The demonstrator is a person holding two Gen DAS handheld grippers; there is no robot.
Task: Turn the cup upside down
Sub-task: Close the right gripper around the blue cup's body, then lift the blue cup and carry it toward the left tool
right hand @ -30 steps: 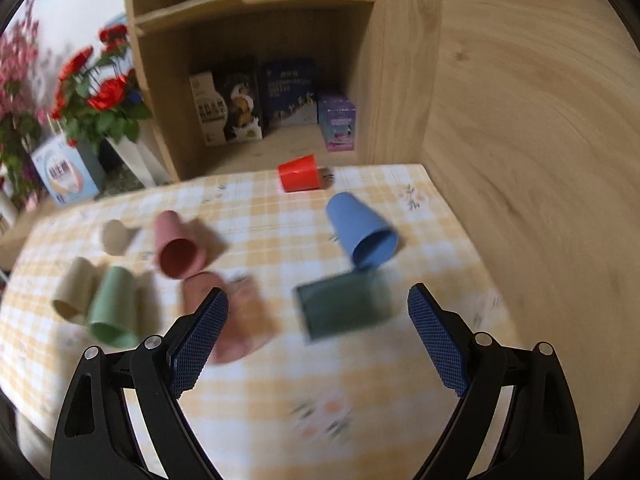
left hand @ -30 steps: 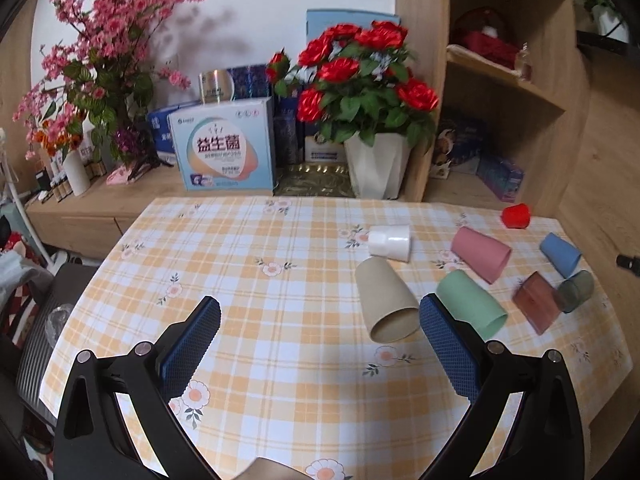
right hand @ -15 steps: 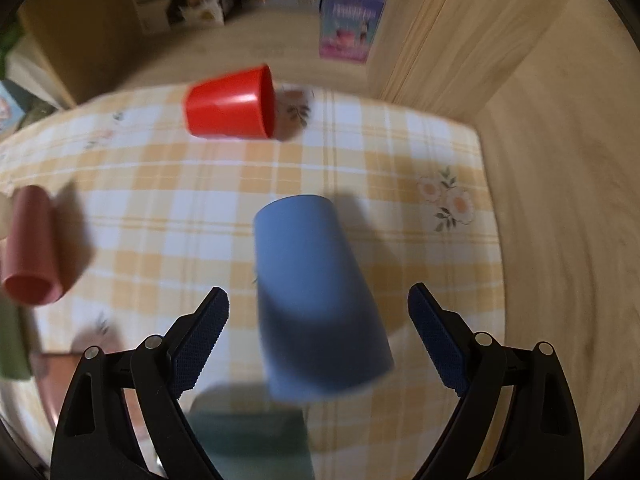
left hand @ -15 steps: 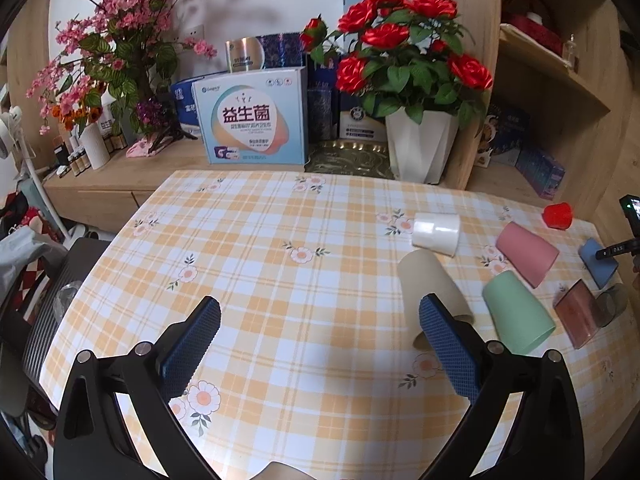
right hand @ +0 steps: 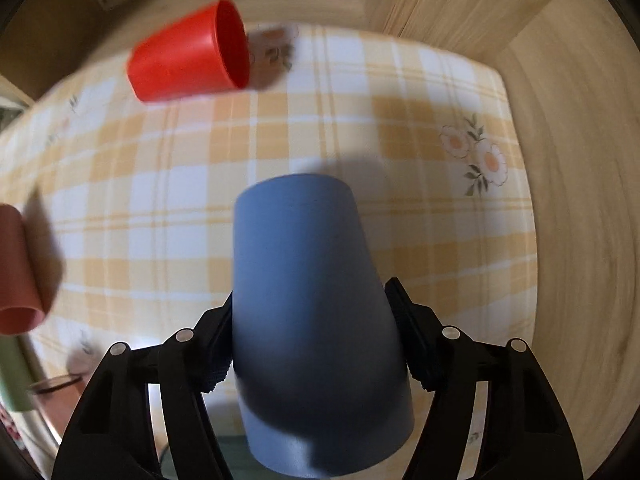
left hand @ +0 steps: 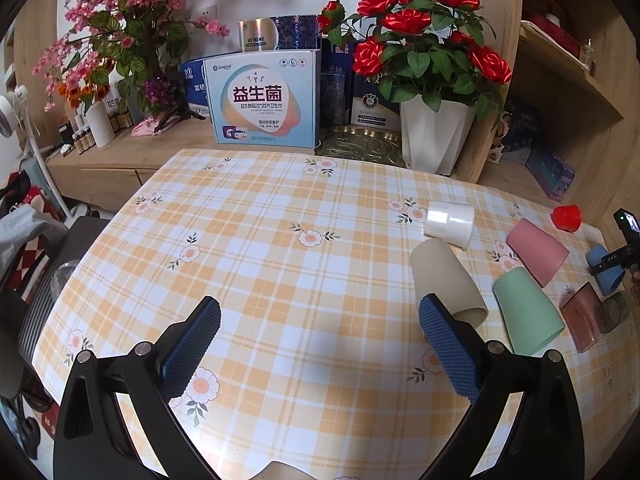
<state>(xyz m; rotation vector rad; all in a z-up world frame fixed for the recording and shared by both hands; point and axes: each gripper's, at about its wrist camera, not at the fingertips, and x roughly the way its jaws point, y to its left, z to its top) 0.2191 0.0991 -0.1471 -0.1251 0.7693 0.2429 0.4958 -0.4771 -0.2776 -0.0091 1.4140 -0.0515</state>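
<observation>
A blue cup (right hand: 312, 312) lies on its side on the checked tablecloth (right hand: 160, 184), its closed bottom pointing away from the camera. My right gripper (right hand: 316, 344) is shut on it, one pad against each side of the cup. The same blue cup (left hand: 606, 270) shows at the far right of the left wrist view, partly hidden by the right gripper's body. My left gripper (left hand: 320, 344) is open and empty above the near middle of the table.
Other cups lie on their sides: red (right hand: 188, 56), dark pink (right hand: 16, 272), beige (left hand: 446, 280), white (left hand: 450, 218), mint green (left hand: 528, 312), pink (left hand: 538, 250). A rose pot (left hand: 436, 136) and boxes stand behind the table. A wooden shelf wall (right hand: 560, 80) stands to the right.
My right gripper moved down and forward onto the blue cup and closed on it. The left gripper's view shifted so the table sits further to the right.
</observation>
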